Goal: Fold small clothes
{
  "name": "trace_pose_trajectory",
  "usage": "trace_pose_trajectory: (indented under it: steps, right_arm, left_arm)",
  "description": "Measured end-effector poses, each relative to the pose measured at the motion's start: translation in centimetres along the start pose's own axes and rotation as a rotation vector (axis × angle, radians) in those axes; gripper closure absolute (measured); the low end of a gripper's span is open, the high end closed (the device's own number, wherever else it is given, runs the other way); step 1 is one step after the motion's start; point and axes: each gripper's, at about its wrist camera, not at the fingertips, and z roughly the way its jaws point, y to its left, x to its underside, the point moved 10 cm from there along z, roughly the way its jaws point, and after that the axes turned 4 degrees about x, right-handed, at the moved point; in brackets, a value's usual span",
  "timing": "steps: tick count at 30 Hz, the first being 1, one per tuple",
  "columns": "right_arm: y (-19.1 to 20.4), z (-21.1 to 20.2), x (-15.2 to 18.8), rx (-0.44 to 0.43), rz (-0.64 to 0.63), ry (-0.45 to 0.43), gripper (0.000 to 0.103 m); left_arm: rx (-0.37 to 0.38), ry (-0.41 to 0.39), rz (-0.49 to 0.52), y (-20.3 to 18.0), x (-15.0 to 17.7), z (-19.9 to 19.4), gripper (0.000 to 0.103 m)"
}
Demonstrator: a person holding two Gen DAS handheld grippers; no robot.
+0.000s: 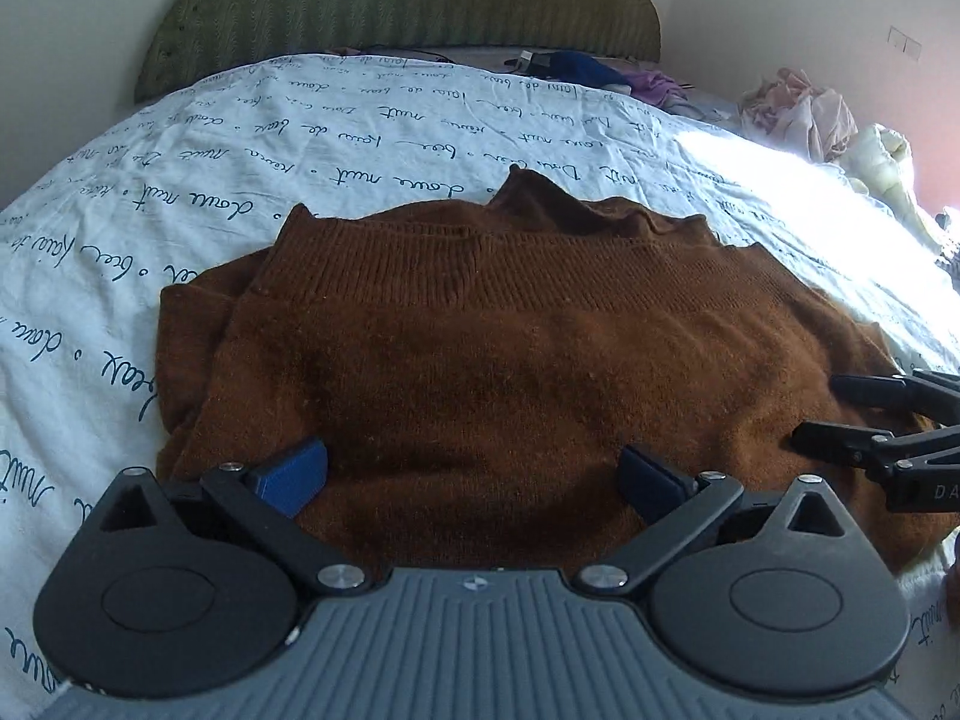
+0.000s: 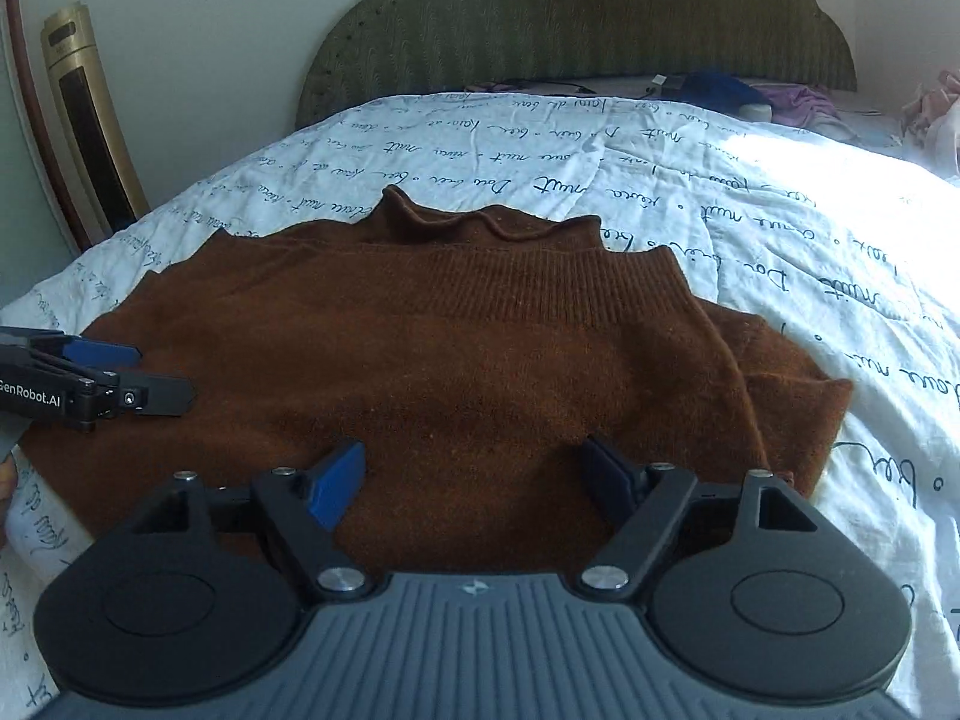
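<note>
Sweater (image 1: 480,360) lies flat on the bed (image 1: 120,210), folded. Left gripper (image 1: 474,471) and right gripper (image 2: 474,474) jaws spread wide apart over its near edge, gripping nothing.

The right gripper (image 2: 474,477) hovers, fingers spread, over the folded brown sweater (image 2: 480,360) on the script-printed bedspread (image 2: 750,228).

place: home bedroom | cues: bed with script-printed sheet (image 1: 360,138), green headboard (image 2: 600,18), probably laundry pile (image 1: 798,108)

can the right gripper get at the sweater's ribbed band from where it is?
Probably yes. The right gripper is open and low over the brown sweater, and nothing lies between it and the ribbed band farther up the bed.
</note>
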Motion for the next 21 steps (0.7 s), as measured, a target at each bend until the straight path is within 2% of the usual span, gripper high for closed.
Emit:
trace_pose_trajectory:
  steps: [15, 18, 21]
  right_arm:
    - [-1.6, -3.3, 3.4, 0.062, -0.091, -0.009, 0.024]
    - [-1.5, -4.0, 3.6, 0.072, -0.103, -0.008, 0.024]
    - [-1.7, -6.5, 3.0, 0.063, -0.039, -0.051, 0.023]
  left_arm:
    - [-0.020, -0.019, 0.044, -0.2, 1.9, -1.7, 0.001]
    - [0.019, -0.044, -0.018, 0.2, 2.0, -3.8, 0.001]
    - [0.071, -0.084, -0.122, 1.5, 2.3, -7.5, 0.001]
